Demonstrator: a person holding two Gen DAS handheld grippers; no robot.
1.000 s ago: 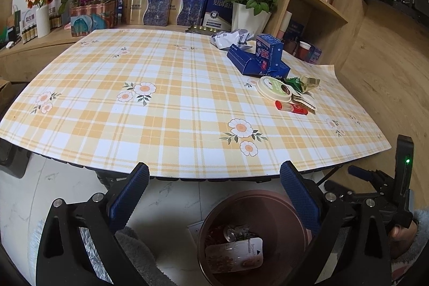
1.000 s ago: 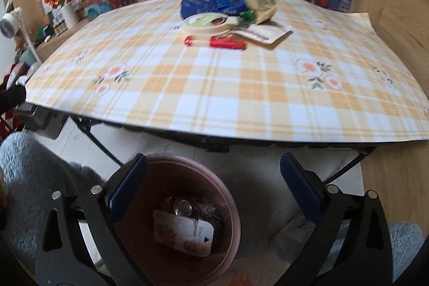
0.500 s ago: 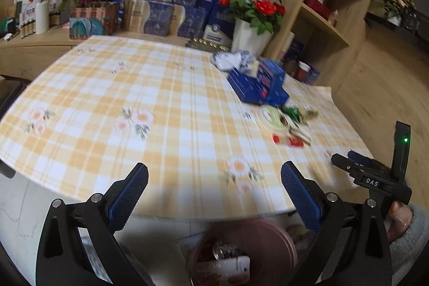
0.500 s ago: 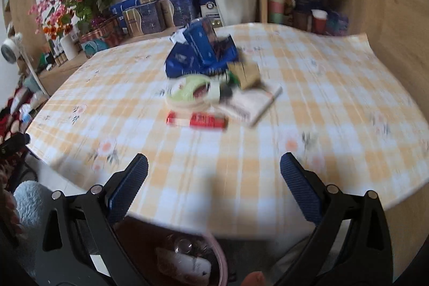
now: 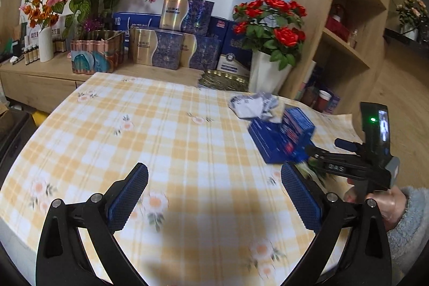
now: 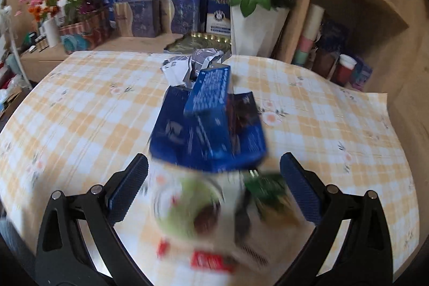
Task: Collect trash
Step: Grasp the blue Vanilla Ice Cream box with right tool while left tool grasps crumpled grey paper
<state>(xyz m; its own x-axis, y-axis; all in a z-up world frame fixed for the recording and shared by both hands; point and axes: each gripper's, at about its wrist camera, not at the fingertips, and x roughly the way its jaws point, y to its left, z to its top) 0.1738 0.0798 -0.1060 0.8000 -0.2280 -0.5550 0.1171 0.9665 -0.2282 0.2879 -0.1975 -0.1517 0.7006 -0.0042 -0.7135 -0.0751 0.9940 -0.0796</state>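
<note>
Two grippers hang over the checked table (image 5: pixel 187 152), both with jaws spread wide and empty. Left gripper (image 5: pixel 214 195) is above bare cloth. Right gripper (image 6: pixel 214 195) is above the trash: blurred green lid (image 6: pixel 187 208), blue boxes (image 6: pixel 211 125), crumpled paper (image 6: pixel 190 66) behind them.

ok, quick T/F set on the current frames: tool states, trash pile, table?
1. Both tools are open and empty. True: left tool, right tool.
2. The right tool grips the blue carton. False: the carton lies on the table, ahead of the open fingers.
3. Crumpled paper lies behind the blue carton. True.
4. The tablecloth is plain white. False: yellow plaid with flowers.
5. The red roses stand in a white vase. True.
</note>
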